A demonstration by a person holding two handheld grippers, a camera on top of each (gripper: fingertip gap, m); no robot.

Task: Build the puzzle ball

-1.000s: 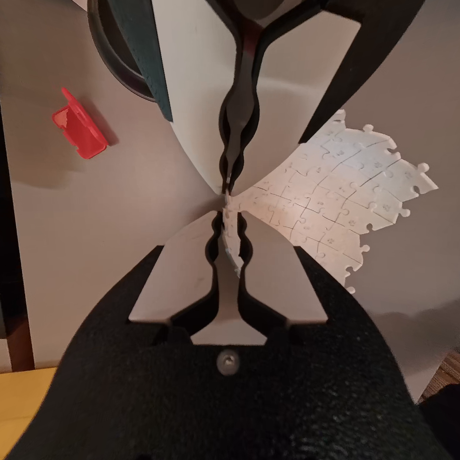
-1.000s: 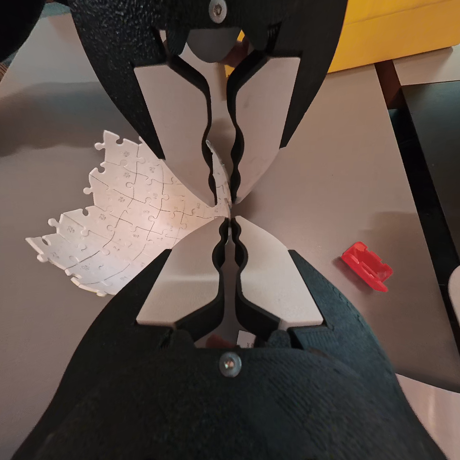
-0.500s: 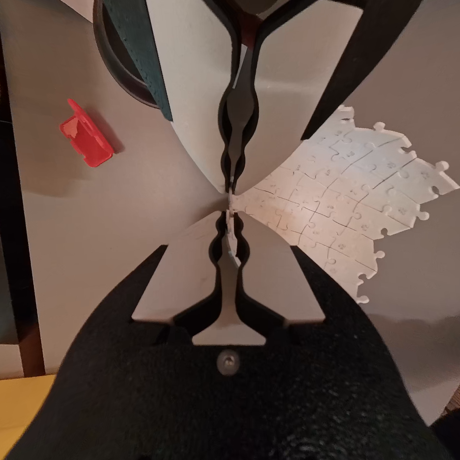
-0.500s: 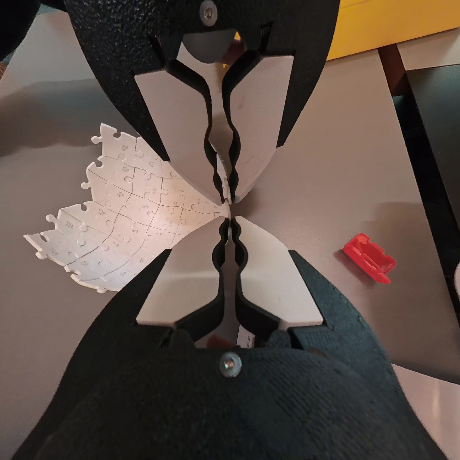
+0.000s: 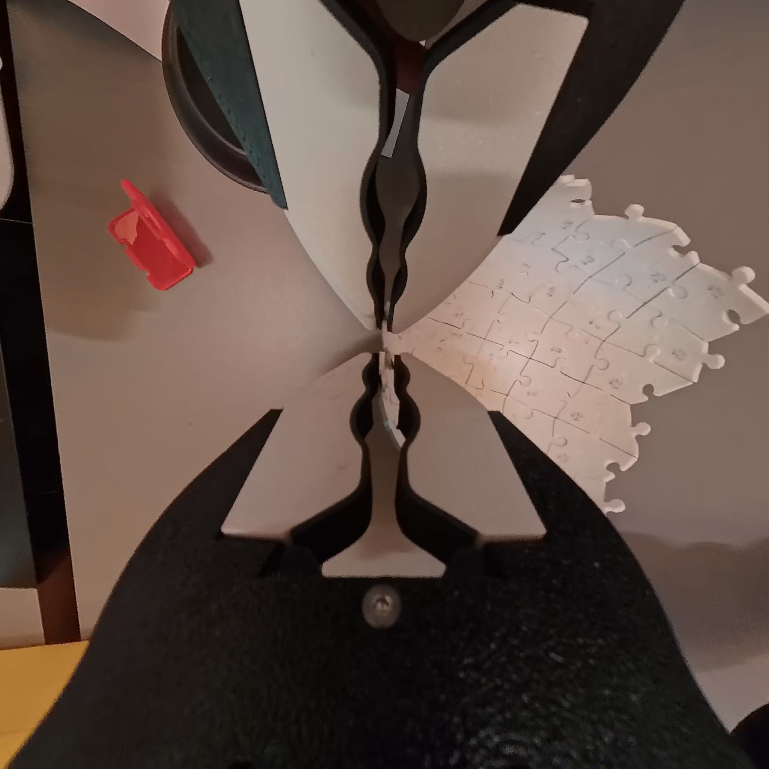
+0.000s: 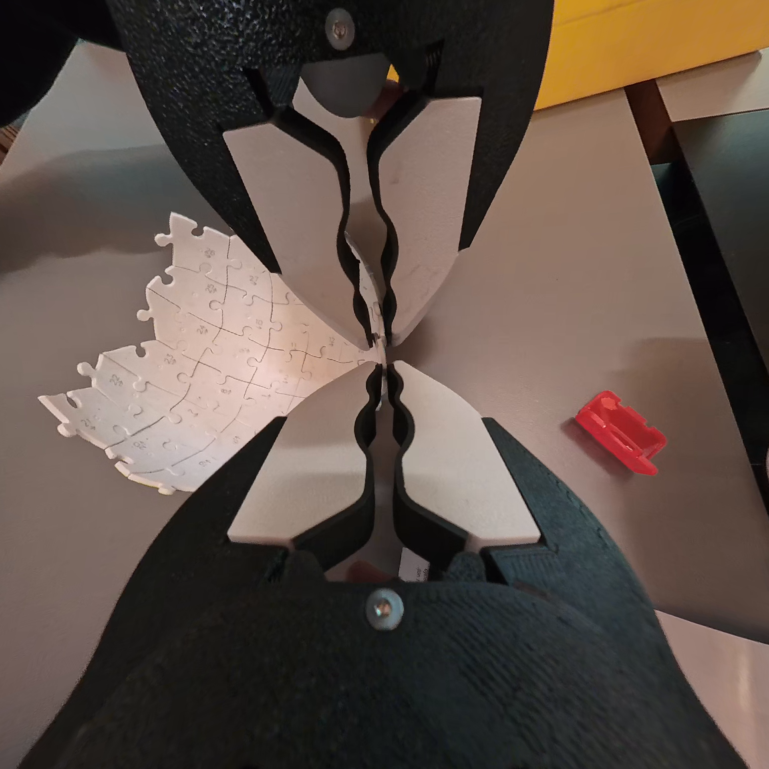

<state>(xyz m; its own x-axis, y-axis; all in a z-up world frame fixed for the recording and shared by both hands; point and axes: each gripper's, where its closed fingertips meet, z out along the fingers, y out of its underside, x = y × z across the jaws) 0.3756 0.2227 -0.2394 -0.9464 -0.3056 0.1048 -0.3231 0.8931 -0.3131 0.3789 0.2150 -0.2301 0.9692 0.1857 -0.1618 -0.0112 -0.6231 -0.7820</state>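
A curved white shell of joined puzzle pieces (image 5: 582, 333) hangs over the grey table (image 5: 208, 395); it also shows in the right wrist view (image 6: 208, 366). My left gripper (image 5: 387, 360) is shut on the shell's near edge, and white shows between its fingers. In the right wrist view it comes in from the top (image 6: 376, 337). My right gripper (image 6: 385, 370) is shut, tip to tip with the left one at that same edge. A small pale piece shows between its tips, mostly hidden. In the left wrist view it comes in from the top (image 5: 387, 322).
A red plastic clip (image 5: 152, 245) lies on the table, also in the right wrist view (image 6: 620, 432). A dark round object (image 5: 191, 104) sits behind it. A yellow block (image 6: 645, 41) stands at the table's end. A dark gap (image 6: 728, 249) runs along the table edge. My two grippers' fingertips are within a few centimetres of each other.
Both grippers stay shut and tip to tip. The pair has drifted slightly over the table, and the shell has swung a little with them.
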